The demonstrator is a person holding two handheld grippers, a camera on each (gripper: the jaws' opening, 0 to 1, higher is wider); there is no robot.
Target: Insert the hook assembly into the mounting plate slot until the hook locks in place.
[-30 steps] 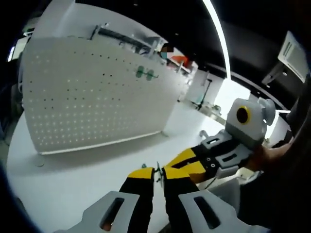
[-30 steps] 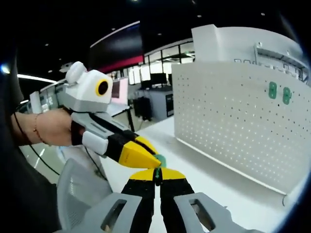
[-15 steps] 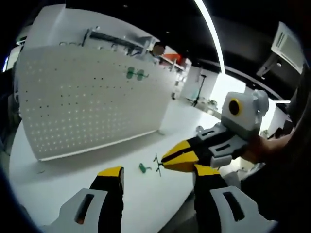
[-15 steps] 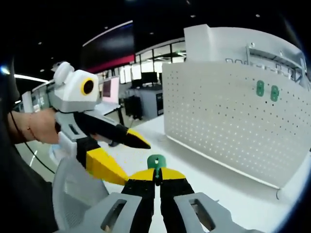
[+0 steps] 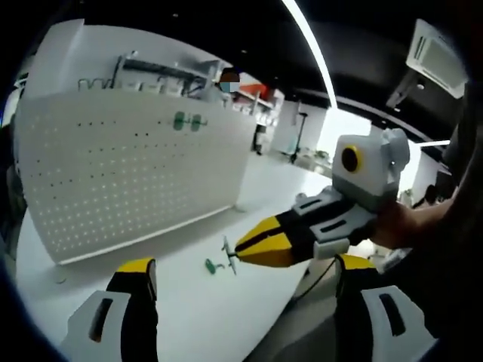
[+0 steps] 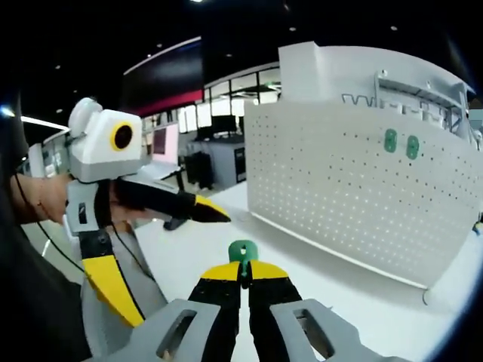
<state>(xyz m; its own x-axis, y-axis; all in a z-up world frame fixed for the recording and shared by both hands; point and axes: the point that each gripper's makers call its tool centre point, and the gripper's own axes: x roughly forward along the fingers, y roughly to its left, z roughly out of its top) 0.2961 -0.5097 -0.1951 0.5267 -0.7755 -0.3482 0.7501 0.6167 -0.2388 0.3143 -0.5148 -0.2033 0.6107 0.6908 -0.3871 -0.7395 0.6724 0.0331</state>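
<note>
The hook assembly (image 6: 243, 252) is a small green tab on a thin wire. It is pinched in my right gripper (image 6: 243, 271), which is shut on it above the white table. In the left gripper view the same hook (image 5: 212, 265) hangs from the right gripper's (image 5: 240, 250) yellow tips. My left gripper (image 5: 245, 268) is wide open with nothing in it, its fingers (image 5: 137, 280) far apart. It enters the right gripper view (image 6: 177, 268) from the left, close to the hook. The white perforated mounting plate (image 6: 362, 200) stands upright beyond, with two green tabs (image 6: 401, 143) near its top.
The white table (image 5: 189, 302) runs under both grippers, and its edge falls away near them. A white rack with wire hooks (image 6: 400, 87) rises behind the plate. A person's hand (image 6: 45, 200) holds the left gripper. A grey chair back (image 6: 98, 302) stands low at the left.
My left gripper has opened wide and let go of the hook. The right gripper stays shut on it. Both views have shifted slightly.
</note>
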